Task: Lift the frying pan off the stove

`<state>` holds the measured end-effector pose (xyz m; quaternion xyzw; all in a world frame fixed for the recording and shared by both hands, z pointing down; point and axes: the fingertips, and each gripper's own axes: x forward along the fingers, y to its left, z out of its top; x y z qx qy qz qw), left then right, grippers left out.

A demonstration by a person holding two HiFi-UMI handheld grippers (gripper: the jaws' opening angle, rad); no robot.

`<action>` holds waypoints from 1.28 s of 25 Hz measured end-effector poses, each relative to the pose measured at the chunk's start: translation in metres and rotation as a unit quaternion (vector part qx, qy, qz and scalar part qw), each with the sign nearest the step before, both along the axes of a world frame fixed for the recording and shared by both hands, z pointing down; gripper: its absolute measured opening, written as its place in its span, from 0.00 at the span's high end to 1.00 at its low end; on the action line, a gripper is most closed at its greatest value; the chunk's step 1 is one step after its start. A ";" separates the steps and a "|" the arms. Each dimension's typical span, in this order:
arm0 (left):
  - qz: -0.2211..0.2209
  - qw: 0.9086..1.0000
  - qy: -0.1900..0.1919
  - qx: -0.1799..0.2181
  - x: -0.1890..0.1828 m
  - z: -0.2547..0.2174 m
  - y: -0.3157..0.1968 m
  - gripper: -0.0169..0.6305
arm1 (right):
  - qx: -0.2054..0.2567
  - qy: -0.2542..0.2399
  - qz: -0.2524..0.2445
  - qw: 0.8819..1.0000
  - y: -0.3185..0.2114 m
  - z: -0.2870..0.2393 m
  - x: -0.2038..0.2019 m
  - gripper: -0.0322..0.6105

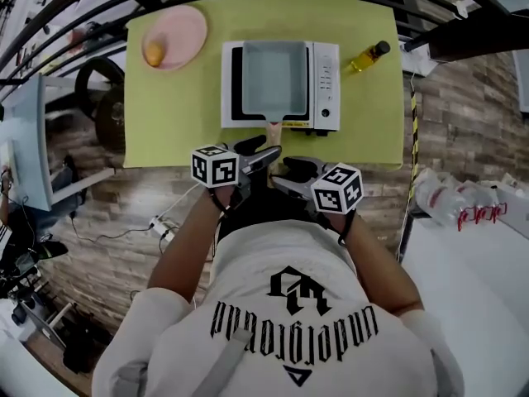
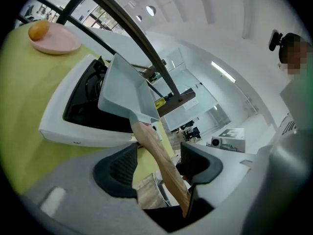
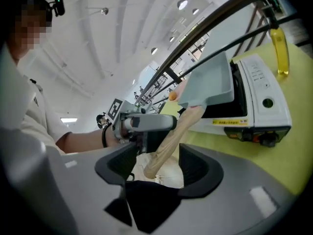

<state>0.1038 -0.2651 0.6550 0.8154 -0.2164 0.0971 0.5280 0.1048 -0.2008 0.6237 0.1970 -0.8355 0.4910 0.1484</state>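
A square pale-blue frying pan (image 1: 274, 79) sits on a white portable stove (image 1: 326, 85) on the yellow-green table (image 1: 173, 114). Its wooden handle (image 1: 273, 128) points toward me over the front edge. My left gripper (image 1: 263, 157) and right gripper (image 1: 285, 176) meet at the handle's end. In the left gripper view the handle (image 2: 159, 155) runs between the open jaws of that gripper (image 2: 159, 166), with gaps at the pads. In the right gripper view the handle (image 3: 171, 141) also lies between the open jaws of that gripper (image 3: 159, 165), not pressed.
A pink plate (image 1: 178, 35) with an orange fruit (image 1: 154, 54) stands at the table's back left. An oil bottle (image 1: 368, 57) lies to the right of the stove. Black rails cross above the table's far side. A white surface with plastic bags (image 1: 455, 201) is at my right.
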 end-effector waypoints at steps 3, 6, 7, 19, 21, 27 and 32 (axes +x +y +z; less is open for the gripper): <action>0.016 0.997 0.055 -0.043 0.009 0.006 0.003 0.53 | -0.040 -0.023 0.001 0.999 0.002 0.012 -0.008 0.53; 0.033 0.989 0.112 -0.087 0.020 0.006 0.007 0.53 | -0.066 -0.044 -0.015 0.997 0.005 0.019 -0.017 0.53; 0.034 0.988 0.120 -0.091 0.021 0.006 0.007 0.53 | -0.074 -0.049 -0.018 0.996 0.006 0.021 -0.018 0.53; 0.074 0.969 0.187 -0.142 0.033 0.009 0.001 0.66 | -0.165 -0.152 -0.034 0.974 0.005 0.029 -0.039 0.73; 0.080 0.968 0.189 -0.143 0.032 0.012 0.000 0.71 | -0.165 -0.160 -0.037 0.973 0.004 0.029 -0.040 0.73; 0.093 0.970 0.189 -0.124 0.033 0.010 0.002 0.72 | -0.163 -0.169 -0.042 0.971 0.008 0.028 -0.039 0.74; 0.093 0.972 0.183 -0.115 0.033 0.011 -0.003 0.72 | -0.158 -0.169 -0.041 0.972 0.003 0.028 -0.040 0.74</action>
